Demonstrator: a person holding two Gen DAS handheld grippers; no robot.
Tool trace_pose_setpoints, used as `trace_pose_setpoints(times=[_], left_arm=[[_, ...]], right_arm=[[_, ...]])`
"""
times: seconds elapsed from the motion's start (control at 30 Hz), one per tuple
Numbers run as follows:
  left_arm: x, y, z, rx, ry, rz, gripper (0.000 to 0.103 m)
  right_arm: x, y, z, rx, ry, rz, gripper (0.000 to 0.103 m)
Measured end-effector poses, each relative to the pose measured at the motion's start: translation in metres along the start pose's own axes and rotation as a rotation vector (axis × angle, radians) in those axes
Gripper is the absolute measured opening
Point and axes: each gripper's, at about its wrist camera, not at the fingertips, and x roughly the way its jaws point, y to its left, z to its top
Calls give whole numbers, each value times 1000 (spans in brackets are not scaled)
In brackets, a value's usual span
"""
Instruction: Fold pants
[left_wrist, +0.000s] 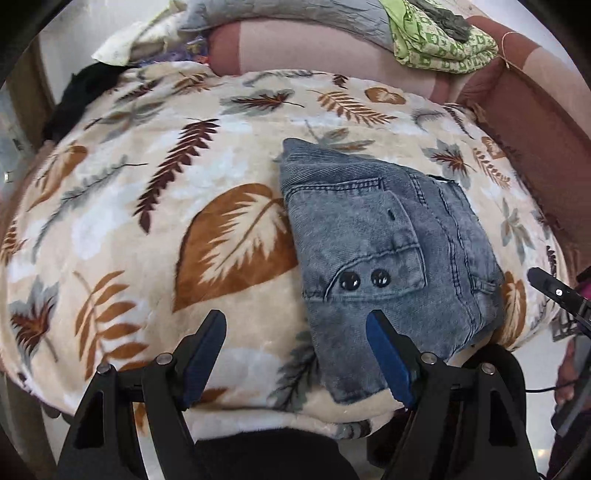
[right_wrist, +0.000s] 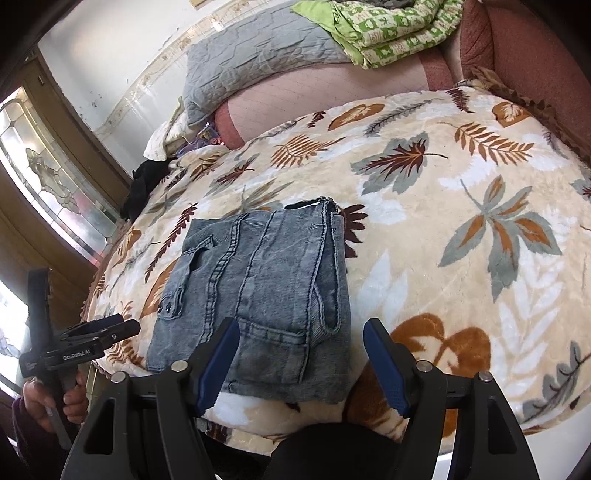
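Left wrist view: folded pants (left_wrist: 388, 251) lie on blanket (left_wrist: 147, 221); left gripper (left_wrist: 295, 321) and right gripper (right_wrist: 301, 328) hover with jaws apart, empty.

Grey-blue pants (left_wrist: 384, 251), leaf-patterned cream blanket (left_wrist: 155, 206)

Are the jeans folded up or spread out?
Folded. The jeans lie as a compact thick rectangle on the leaf blanket, with no legs trailing out.

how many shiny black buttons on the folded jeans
2: side by side on the jeans, left button and right button, near the pocket's lower edge. Folded layers may hide more.
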Motion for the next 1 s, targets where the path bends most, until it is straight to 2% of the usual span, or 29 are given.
trace_pose_setpoints(times=[0.23, 0.37, 0.53, 0.8, 1.0], left_arm=[[23, -2, 22, 25, 33, -107, 79], [35, -4, 35, 51, 41, -135, 79], [47, -4, 49, 69, 60, -206, 79], [51, 4, 50, 102, 72, -288, 79], [65, 13, 50, 52, 120, -353, 79]], right_arm=[[24, -12, 20, 21, 20, 24, 74], [41, -15, 32, 2, 34, 28, 74], [64, -21, 45, -9, 59, 57, 74], [89, -31, 54, 8, 111, 112, 74], [93, -40, 51, 26, 124, 166, 74]])
